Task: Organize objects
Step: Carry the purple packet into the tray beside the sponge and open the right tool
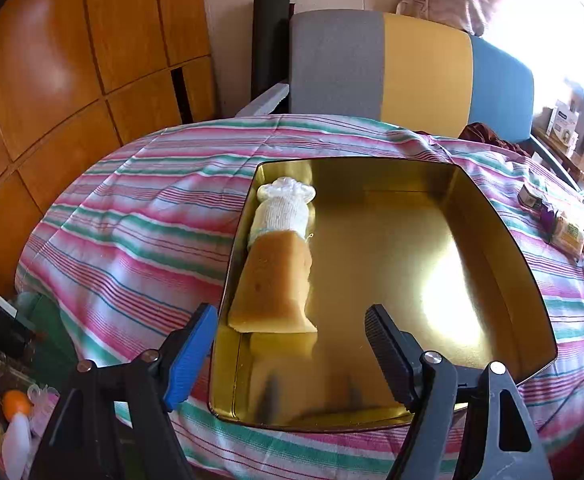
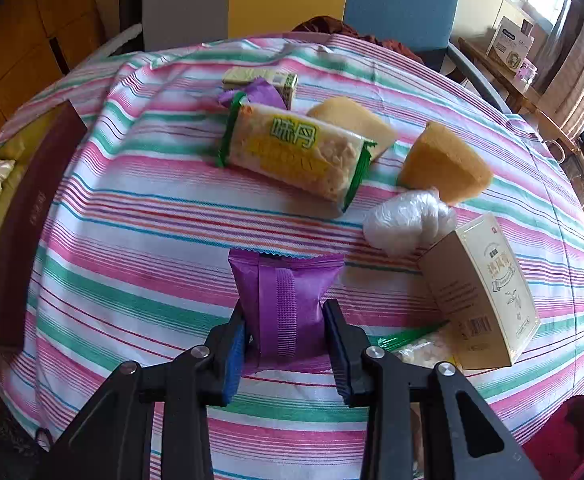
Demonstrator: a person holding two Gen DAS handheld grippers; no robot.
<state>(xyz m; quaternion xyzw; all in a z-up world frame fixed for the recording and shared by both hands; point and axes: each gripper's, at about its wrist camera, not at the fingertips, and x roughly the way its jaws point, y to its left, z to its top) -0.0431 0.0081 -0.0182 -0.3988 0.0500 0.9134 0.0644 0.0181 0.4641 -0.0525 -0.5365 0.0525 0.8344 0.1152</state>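
Observation:
A gold tin tray [image 1: 412,240] lies on the striped cloth. Along its left wall rest a white knitted piece [image 1: 280,210] and a tan sponge wedge [image 1: 276,280]. My left gripper [image 1: 292,340] is open just short of the sponge's near end, with nothing between its pads. In the right wrist view my right gripper [image 2: 285,316] is shut on a purple packet [image 2: 288,280], gripped by its sides above the cloth. The tray's brown outer wall [image 2: 24,216] shows at the far left there.
On the cloth lie a green-edged cracker packet [image 2: 296,156], two sponge wedges [image 2: 352,120] [image 2: 444,164], a clear plastic bag [image 2: 408,220], a cream box [image 2: 480,288] and a small box [image 2: 260,78]. A grey, yellow and blue headboard [image 1: 412,64] stands behind.

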